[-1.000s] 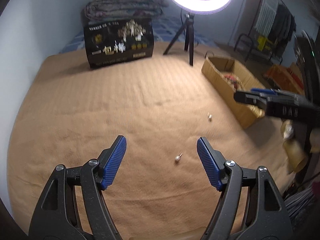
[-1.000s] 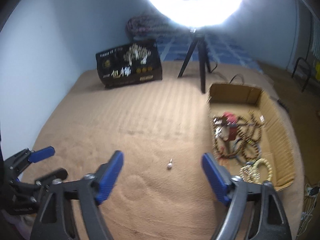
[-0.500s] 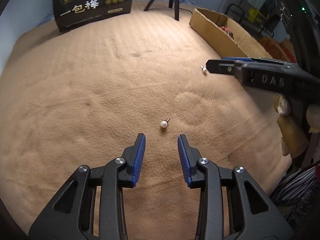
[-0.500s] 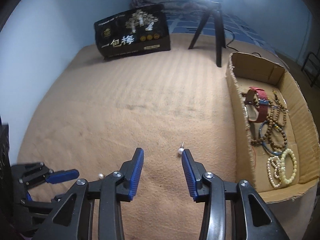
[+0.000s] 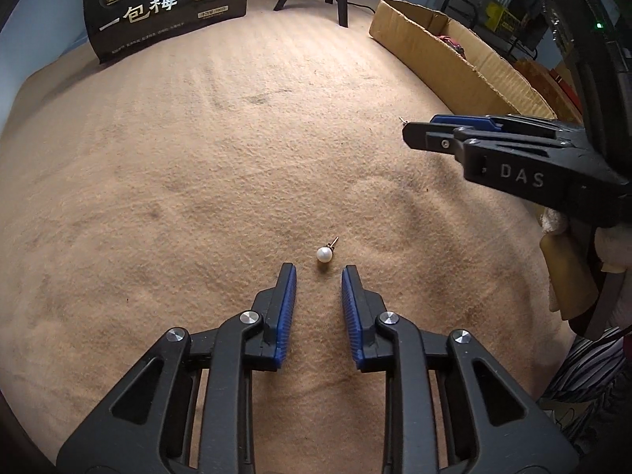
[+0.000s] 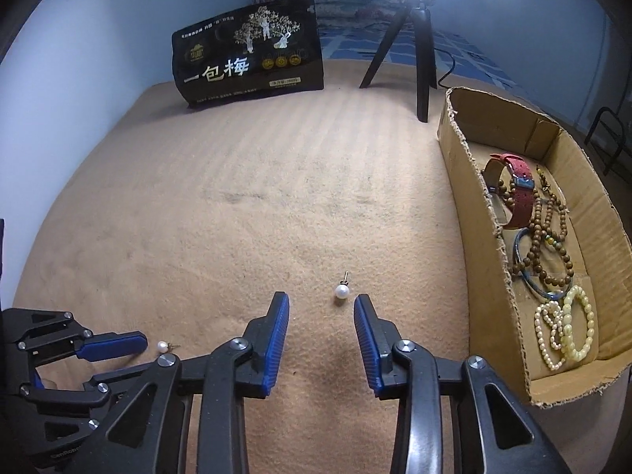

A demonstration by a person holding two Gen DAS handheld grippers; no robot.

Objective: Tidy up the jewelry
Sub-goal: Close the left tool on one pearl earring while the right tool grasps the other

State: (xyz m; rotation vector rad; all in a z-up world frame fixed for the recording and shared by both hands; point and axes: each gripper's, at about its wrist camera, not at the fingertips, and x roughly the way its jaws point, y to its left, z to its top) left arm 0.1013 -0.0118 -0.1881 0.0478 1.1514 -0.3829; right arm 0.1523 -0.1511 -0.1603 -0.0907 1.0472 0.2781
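Both grippers (image 5: 318,270) (image 6: 320,300) have dropped, jaws closing, toward 2 pearl studs (image 5: 323,254) (image 6: 341,291).

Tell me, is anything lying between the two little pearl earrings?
No, just bare tan blanket. In the right wrist view, one pearl earring and the other lie apart with only gripper parts in front.

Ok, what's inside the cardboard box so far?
In the cardboard box: a red-strapped watch, brown bead strands, a blue bangle, pale bead bracelets. Its near wall hides the floor alongside.

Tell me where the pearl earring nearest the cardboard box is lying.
In the right wrist view the pearl earring lies on the tan blanket, just ahead of the closing right gripper, left of the cardboard box.
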